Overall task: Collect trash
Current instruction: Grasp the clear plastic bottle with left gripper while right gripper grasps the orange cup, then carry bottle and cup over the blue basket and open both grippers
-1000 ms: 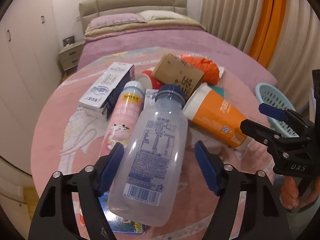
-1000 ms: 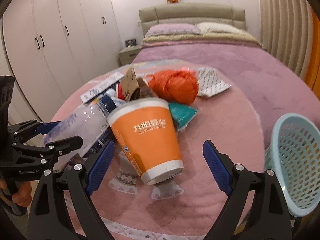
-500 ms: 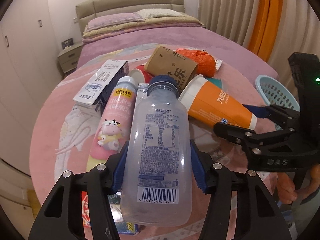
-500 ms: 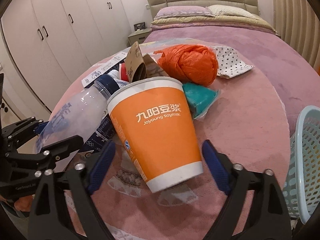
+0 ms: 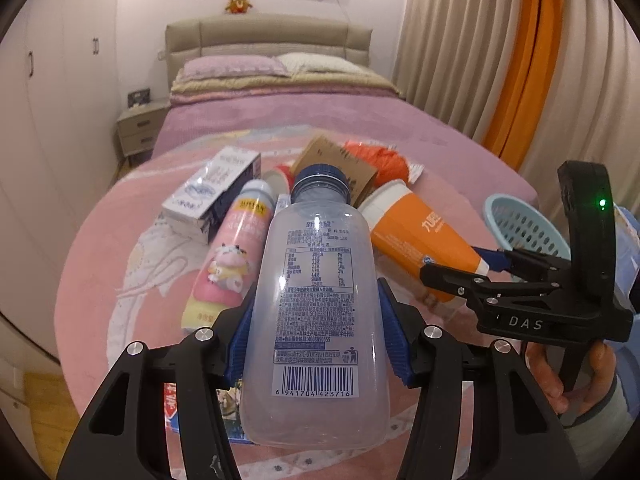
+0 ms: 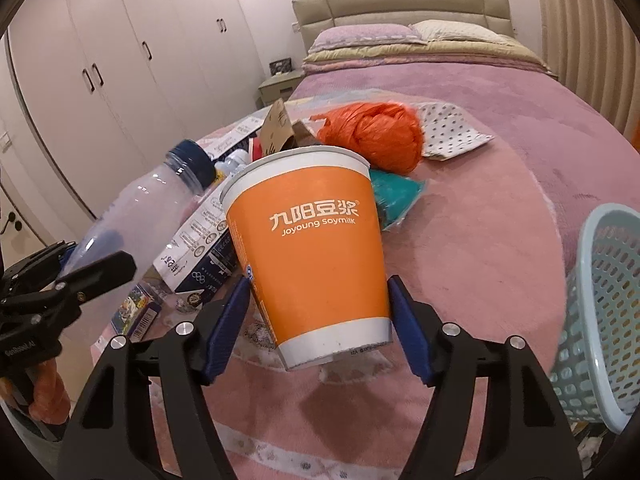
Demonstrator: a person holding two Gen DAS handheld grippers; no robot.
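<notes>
— What did your left camera show?
— My left tool (image 5: pixel 320 336) was clenched on a clear bottle (image 5: pixel 320 312), both blue pads pressed to its sides, cap pointing away. Beyond it on the pink rug (image 5: pixel 120 280) lay a pink bottle (image 5: pixel 228 264) and a carton (image 5: pixel 212 200). The basket (image 5: pixel 520 224) sat at the right.
— And the right camera?
— My right tool (image 6: pixel 320 328) was grasping the orange cup (image 6: pixel 312 256) near its base, rim tilted away. Behind it lay an orange bag (image 6: pixel 376 132) and a teal wrapper (image 6: pixel 394 196); the basket (image 6: pixel 600 308) stood just to the right.
</notes>
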